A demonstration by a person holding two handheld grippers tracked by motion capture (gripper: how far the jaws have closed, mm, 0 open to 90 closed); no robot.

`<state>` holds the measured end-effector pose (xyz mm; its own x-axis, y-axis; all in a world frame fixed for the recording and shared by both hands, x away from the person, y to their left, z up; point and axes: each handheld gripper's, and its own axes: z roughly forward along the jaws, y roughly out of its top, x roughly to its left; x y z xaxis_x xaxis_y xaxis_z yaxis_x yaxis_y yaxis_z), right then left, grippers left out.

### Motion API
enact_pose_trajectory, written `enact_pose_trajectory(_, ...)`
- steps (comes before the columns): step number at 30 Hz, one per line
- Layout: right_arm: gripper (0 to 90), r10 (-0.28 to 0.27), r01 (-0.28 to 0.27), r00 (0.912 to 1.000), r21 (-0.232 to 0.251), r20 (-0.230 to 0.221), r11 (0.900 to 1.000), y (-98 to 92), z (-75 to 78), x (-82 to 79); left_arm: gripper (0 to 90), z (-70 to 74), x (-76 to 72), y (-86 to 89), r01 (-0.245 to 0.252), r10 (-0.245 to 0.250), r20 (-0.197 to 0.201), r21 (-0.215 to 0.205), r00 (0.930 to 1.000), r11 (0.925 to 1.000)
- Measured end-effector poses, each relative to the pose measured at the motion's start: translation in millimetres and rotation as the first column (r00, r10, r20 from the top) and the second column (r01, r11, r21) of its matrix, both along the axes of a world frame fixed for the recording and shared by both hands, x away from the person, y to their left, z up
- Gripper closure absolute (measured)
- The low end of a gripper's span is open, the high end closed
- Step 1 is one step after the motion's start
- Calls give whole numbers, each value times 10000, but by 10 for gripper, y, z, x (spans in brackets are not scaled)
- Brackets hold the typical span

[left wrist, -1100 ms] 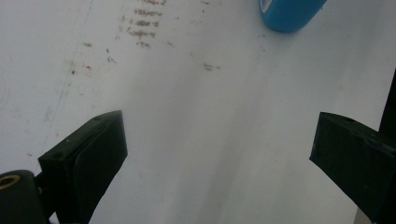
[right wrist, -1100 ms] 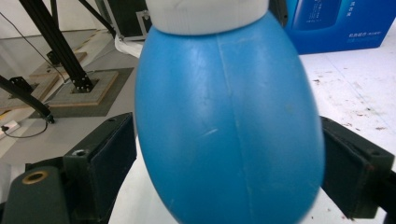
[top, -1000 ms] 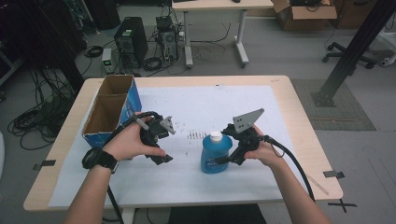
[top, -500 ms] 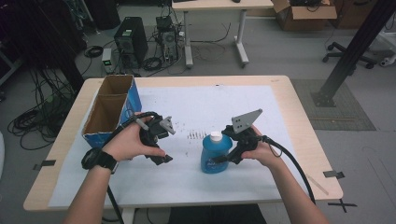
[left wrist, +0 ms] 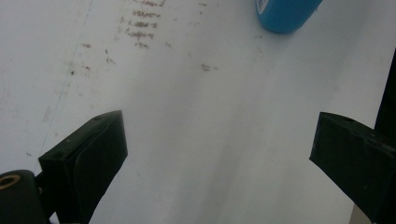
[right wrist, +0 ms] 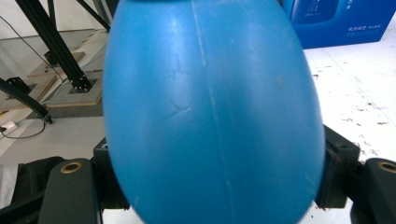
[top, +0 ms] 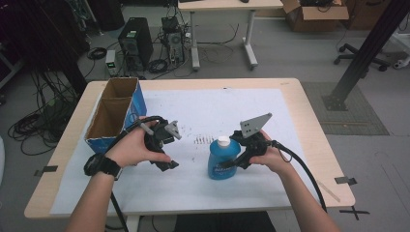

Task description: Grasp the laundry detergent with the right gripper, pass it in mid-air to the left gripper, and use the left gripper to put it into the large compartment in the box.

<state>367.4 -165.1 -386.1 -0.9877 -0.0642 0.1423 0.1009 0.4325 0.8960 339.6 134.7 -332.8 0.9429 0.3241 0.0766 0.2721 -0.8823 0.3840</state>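
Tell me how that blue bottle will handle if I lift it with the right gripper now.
The blue bottle looks like smooth, rounded plastic, so it may slip or twist between the right gripper's jaws. It stands taller than wide, likely tippy if nudged high. Its weight can't be judged; the contents are hidden.

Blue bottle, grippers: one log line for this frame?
right gripper: shut on blue bottle, upright on table | left gripper: open, holding nothing, above white sheet | cardboard box: far left

the bottle (right wrist: 212, 116) is smooth blue plastic with a faint sheen; white paper (top: 212, 183) covers the wooden tabletop (top: 316, 125); the box (top: 112, 116) is cardboard.
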Motion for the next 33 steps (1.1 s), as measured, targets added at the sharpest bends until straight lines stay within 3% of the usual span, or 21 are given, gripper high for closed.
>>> enact_pose_trajectory(33,408,228,-228,9997,50,103,9997,-15,-26,-9,43,-1,-29,3,52,-53,-43,-151,10000,9999)
